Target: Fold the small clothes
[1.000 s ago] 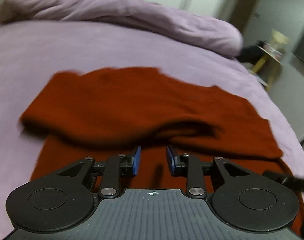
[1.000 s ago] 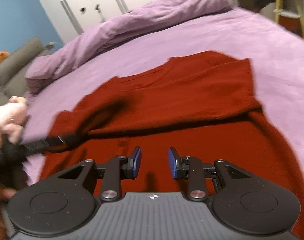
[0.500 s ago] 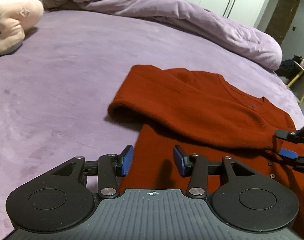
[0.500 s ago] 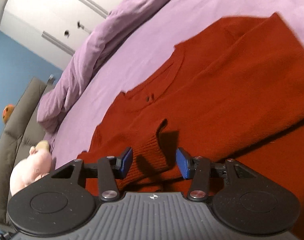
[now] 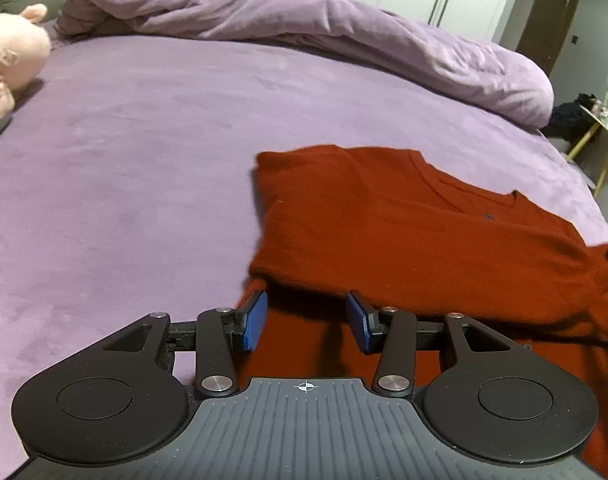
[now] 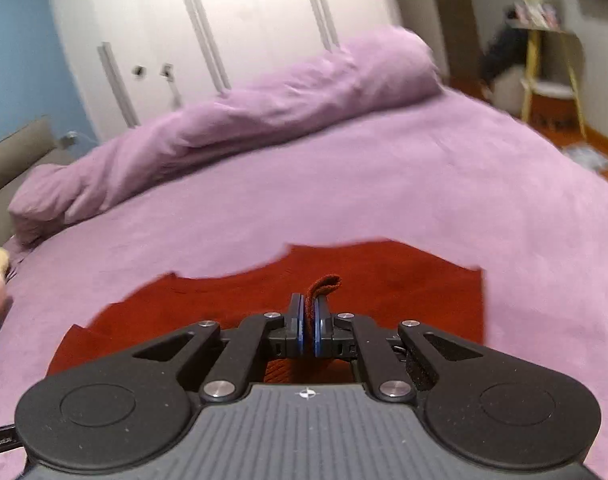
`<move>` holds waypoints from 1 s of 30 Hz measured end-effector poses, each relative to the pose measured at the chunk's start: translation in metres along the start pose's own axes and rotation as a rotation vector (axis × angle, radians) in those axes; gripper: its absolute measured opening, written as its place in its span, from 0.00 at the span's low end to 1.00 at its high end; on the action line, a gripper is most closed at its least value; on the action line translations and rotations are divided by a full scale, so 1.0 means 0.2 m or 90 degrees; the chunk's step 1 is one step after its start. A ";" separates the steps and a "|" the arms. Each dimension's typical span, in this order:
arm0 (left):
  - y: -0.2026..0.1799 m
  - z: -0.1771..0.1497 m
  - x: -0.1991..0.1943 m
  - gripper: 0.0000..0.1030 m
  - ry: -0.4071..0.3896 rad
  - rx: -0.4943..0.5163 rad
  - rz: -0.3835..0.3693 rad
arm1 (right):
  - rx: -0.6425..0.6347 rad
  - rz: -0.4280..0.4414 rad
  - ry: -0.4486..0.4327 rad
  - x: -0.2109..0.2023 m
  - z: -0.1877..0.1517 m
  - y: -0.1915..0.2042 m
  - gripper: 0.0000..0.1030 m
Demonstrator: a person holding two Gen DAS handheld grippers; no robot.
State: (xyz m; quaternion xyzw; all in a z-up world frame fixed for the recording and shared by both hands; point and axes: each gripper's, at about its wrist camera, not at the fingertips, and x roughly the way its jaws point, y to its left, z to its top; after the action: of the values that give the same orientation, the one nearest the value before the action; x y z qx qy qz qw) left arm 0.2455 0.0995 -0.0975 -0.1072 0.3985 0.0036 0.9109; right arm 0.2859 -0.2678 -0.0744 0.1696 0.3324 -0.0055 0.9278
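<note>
purple bed (image 5: 143,168), red sweater (image 5: 404,240) cuff between closed right gripper (image 6: 311,330) fingers, left gripper (image 5: 306,322) fingers apart

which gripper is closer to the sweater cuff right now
Right. The right gripper has its jaws shut on the red sweater's cuff; the left gripper hangs open over the sweater's body, away from that cuff.

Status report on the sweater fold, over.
Left tongs open, empty, at red sweater's near edge. Right tongs shut on sweater cuff. Nothing blocking on the bed.
</note>
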 end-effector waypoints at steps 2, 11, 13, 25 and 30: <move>-0.03 0.00 0.02 0.47 0.011 0.008 0.000 | 0.022 -0.007 0.024 0.03 -0.02 -0.07 0.08; -0.06 -0.01 0.03 0.47 0.023 0.030 0.018 | 0.173 0.080 0.075 0.08 -0.19 -0.26 0.46; -0.07 0.00 0.04 0.47 0.025 0.032 0.022 | 0.150 0.083 0.078 0.11 -0.19 -0.21 0.44; -0.09 0.04 -0.02 0.47 0.004 0.042 0.046 | 0.003 -0.069 -0.038 0.01 -0.06 -0.16 0.04; -0.10 0.09 -0.03 0.46 -0.004 0.044 0.050 | -0.021 -0.172 -0.010 0.05 -0.07 -0.18 0.06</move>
State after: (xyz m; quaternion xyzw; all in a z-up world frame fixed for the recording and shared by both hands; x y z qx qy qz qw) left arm 0.2560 0.0830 -0.0783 -0.0599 0.3994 0.0259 0.9145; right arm 0.2803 -0.2966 -0.1025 0.1078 0.3450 -0.1262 0.9238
